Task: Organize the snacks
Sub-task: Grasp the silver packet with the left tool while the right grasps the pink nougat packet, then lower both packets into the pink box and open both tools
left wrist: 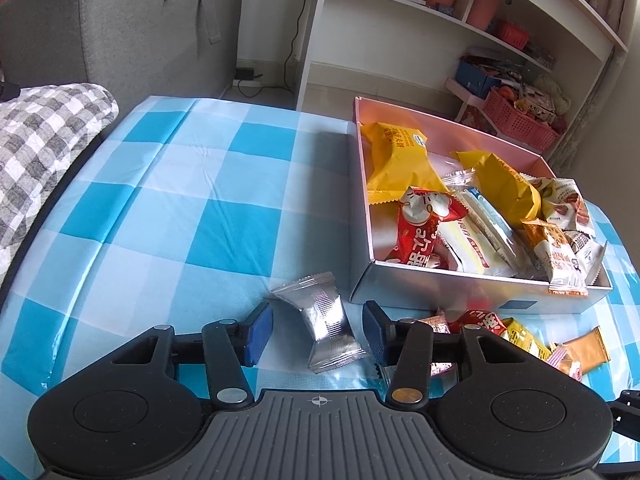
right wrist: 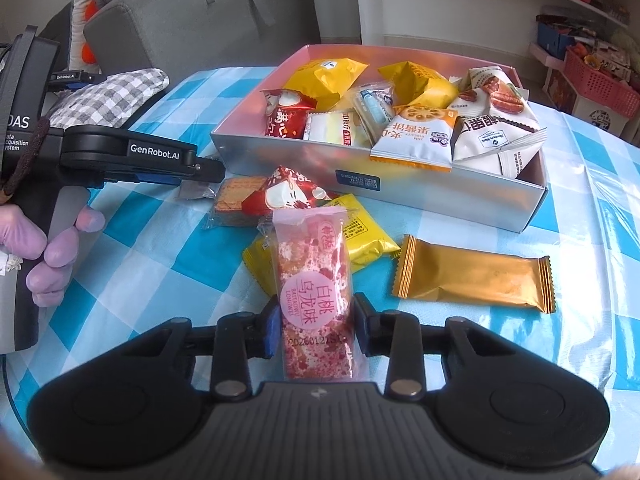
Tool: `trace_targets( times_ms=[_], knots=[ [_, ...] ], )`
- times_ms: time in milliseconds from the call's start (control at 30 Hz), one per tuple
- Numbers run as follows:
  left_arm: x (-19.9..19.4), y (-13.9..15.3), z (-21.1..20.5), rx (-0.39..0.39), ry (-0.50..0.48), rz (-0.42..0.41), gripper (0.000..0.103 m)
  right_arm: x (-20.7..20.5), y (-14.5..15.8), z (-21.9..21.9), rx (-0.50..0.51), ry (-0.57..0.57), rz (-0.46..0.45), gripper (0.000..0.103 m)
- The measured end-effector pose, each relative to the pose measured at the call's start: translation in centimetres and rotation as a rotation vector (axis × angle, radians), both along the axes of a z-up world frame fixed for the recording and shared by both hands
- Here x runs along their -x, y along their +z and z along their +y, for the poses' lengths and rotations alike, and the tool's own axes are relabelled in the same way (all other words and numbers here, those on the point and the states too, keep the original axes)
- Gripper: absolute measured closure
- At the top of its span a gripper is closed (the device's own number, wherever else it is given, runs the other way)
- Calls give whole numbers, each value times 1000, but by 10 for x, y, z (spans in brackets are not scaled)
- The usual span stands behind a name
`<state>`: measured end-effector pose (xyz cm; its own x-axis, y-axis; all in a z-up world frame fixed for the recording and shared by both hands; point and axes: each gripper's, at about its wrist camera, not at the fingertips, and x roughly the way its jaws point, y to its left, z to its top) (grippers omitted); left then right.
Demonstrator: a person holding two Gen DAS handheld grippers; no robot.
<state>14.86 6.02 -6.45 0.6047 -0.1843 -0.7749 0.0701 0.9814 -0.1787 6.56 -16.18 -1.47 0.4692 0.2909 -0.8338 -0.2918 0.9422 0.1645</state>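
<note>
Running lengthwise between the right gripper (right wrist: 315, 330) jaws, a long pink-speckled snack bar in a clear wrapper (right wrist: 314, 304) points straight away from the wrist toward the shallow silver cardboard box (right wrist: 404, 184) ahead. Those jaws are pressed in against the bar's two long sides near its close end, so the grip is across the narrow width and the far end sticks out over the other loose packets. The box lies dead ahead along that same axis, so I reckon a lift and a push forward would carry the bar over the near wall.

Off to the left, the left gripper (left wrist: 318, 330) stands partly open, its blue pads (left wrist: 256, 336) either side of a crinkled silver foil packet (left wrist: 326, 322) lying on the blue-and-white checked tablecloth (left wrist: 160, 184), not yet touching it. That packet sits skewed between the jaws, and the box's corner is just beyond it to the right.

A flat gold-foil wrapper (right wrist: 474, 274), a yellow packet (right wrist: 360, 232) and a red-and-white packet (right wrist: 286, 194) wait on the cloth just outside the box.
</note>
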Motion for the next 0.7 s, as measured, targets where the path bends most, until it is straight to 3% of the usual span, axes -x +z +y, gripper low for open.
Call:
trace_targets(
  times_ms=[100, 267, 700],
  knots=[
    [0, 0, -5, -23, -3, -10, 59, 0, 0, 0, 0, 2, 0, 72],
    [0, 0, -7, -46, 0, 2, 82, -1, 3, 3, -1, 5, 0, 74],
    [8, 24, 8, 13, 22, -1, 87, -5, 24, -4, -73, -38, -29, 74]
  ],
)
